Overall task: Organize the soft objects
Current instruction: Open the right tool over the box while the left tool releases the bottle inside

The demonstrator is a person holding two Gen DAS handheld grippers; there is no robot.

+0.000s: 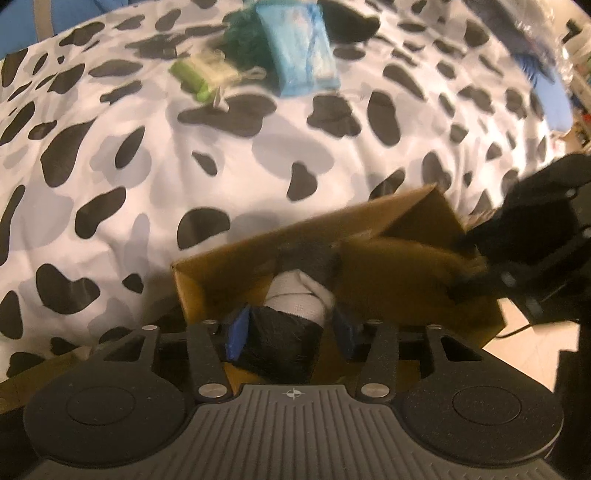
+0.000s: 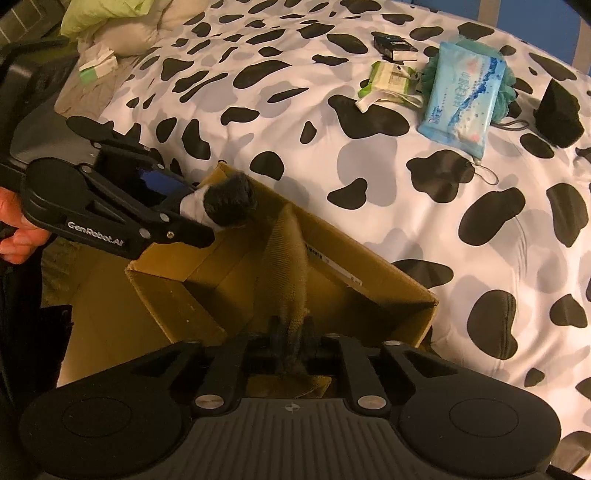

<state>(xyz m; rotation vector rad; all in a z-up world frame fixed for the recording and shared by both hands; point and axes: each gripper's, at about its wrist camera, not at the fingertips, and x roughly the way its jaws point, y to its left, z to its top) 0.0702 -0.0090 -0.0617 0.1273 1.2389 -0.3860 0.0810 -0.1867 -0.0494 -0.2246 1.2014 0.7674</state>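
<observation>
A brown cardboard box (image 2: 221,280) (image 1: 229,254) stands open at the edge of the cow-print bed. My left gripper (image 1: 291,330) (image 2: 195,218) hangs over the box's corner, shut on a rolled bundle of black, white and grey socks (image 1: 284,332) (image 2: 229,205) between its blue pads. A brown cloth (image 2: 284,258) (image 1: 399,273) drapes down into the box. My right gripper (image 2: 291,332) (image 1: 476,273) is above it with its jaws a little apart, and the cloth's top end lies loosely between them.
On the bedspread (image 2: 295,129) beyond the box lie a blue wipes pack (image 2: 461,99) on a teal puff, a green pack (image 2: 388,77), a small black-and-white carton (image 2: 395,48) and a black lump (image 2: 559,114). Pillows (image 2: 122,22) sit far left. A hand (image 2: 14,229) holds the left gripper.
</observation>
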